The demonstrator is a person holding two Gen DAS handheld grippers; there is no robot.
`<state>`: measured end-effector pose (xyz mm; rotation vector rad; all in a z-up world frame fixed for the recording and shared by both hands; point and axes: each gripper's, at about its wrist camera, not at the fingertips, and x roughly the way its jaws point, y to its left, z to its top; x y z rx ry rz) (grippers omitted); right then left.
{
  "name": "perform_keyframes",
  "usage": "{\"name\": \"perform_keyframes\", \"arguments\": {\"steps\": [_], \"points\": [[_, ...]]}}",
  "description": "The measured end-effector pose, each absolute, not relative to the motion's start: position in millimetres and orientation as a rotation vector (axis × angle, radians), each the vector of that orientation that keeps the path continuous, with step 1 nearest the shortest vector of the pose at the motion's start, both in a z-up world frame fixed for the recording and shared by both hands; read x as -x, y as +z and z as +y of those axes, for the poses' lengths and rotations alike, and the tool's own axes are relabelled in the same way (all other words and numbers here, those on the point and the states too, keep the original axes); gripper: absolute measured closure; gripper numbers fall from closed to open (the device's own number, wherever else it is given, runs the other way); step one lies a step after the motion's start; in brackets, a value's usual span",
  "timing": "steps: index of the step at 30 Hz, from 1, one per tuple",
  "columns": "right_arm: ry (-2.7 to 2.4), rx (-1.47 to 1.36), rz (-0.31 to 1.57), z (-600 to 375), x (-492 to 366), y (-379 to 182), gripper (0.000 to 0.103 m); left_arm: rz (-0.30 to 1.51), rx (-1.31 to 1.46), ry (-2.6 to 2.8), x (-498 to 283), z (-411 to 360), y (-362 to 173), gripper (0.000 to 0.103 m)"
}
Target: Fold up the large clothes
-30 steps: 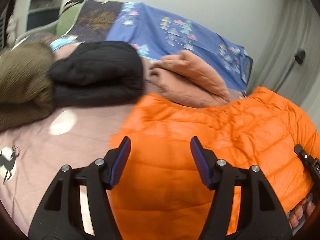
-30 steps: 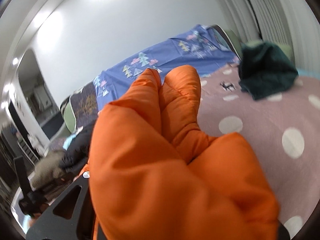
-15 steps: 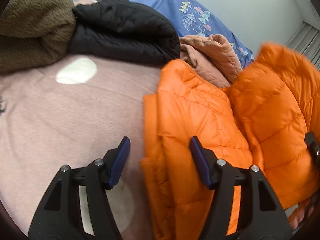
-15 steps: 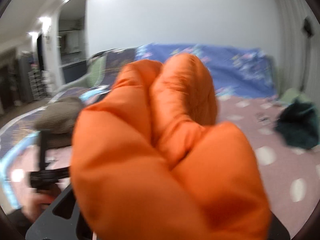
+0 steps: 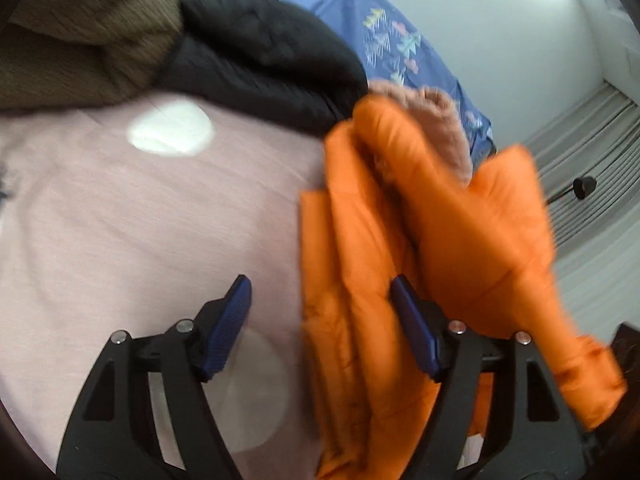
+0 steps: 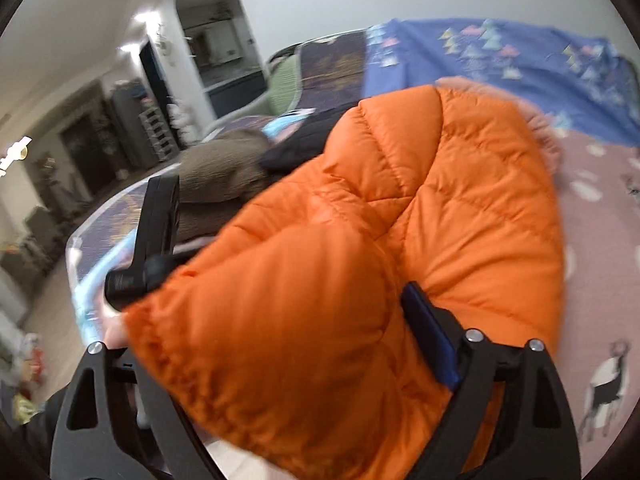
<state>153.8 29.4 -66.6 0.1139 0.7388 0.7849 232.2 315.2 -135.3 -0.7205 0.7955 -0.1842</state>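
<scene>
An orange puffer jacket (image 5: 404, 240) lies bunched in folds on the pink dotted bedsheet (image 5: 140, 220). My left gripper (image 5: 320, 320) is open and empty, its right finger beside the jacket's left edge, its left finger over bare sheet. In the right wrist view the jacket (image 6: 380, 240) is draped over my right gripper (image 6: 288, 344). Its jaws stand wide, with the right blue pad (image 6: 430, 340) showing and the left one hidden by fabric. The left gripper's body (image 6: 156, 224) shows behind the jacket.
A black jacket (image 5: 260, 52), a brown fleece (image 5: 80, 28) and a salmon garment (image 5: 436, 112) lie folded at the bed's far side. A blue patterned cover (image 5: 380, 36) drapes behind them. A curtain (image 5: 592, 152) hangs at the right.
The right gripper has carried the jacket's right part over to the left and opened; its blue pad now shows. The left gripper has tilted down towards the sheet by the jacket's edge.
</scene>
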Motion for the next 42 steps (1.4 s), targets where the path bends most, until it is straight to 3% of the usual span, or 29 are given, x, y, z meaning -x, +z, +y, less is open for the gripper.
{"name": "perform_keyframes", "arguments": {"steps": [5, 10, 12, 13, 14, 15, 17, 18, 19, 24, 30, 38, 42], "points": [[0.915, -0.334, 0.786, 12.1, -154.4, -63.8, 0.011, 0.702, 0.747, -0.156, -206.4, 345.6, -98.0, 0.029], [1.002, -0.530, 0.804, -2.5, -149.5, -68.7, 0.012, 0.635, 0.673, -0.210, -201.6, 326.9, -43.4, 0.029], [0.960, -0.554, 0.816, -5.2, -148.1, -73.4, 0.033, 0.616, 0.643, -0.248, -205.3, 312.6, -25.0, 0.030], [0.920, -0.549, 0.830, -4.9, -148.7, -77.0, 0.054, 0.612, 0.622, -0.277, -209.8, 299.8, -14.4, 0.031], [0.898, -0.571, 0.853, -4.2, -150.0, -83.2, 0.068, 0.617, 0.599, -0.300, -214.8, 287.7, -6.6, 0.031], [0.891, -0.588, 0.866, -3.4, -150.1, -87.6, 0.073, 0.624, 0.573, -0.317, -218.7, 276.7, 0.2, 0.034], [0.851, -0.586, 0.875, 2.4, -146.8, -95.1, 0.081, 0.652, 0.491, -0.348, -233.8, 245.3, 13.2, 0.058], [0.837, -0.579, 0.875, 5.7, -145.3, -97.3, 0.082, 0.676, 0.446, -0.359, -243.8, 225.9, 17.5, 0.080], [0.826, -0.576, 0.877, 9.4, -143.7, -99.2, 0.082, 0.695, 0.420, -0.365, -250.6, 212.1, 16.3, 0.087], [0.796, -0.525, 0.875, 19.8, -135.0, -98.1, 0.084, 0.784, 0.325, -0.297, -293.3, 169.8, -11.2, 0.088], [0.834, -0.615, 0.912, -26.2, -124.3, -97.7, 0.083, 0.842, 0.372, -0.260, -321.9, 185.7, -70.2, 0.094], [0.580, -0.667, 0.637, -85.8, -168.3, -36.6, 0.082, 0.774, 0.357, -0.254, -310.0, 192.3, -86.8, 0.094], [0.465, -0.626, 0.637, -75.2, -228.4, -32.7, 0.082, 0.760, 0.365, -0.255, -307.1, 196.3, -87.6, 0.094]]}}
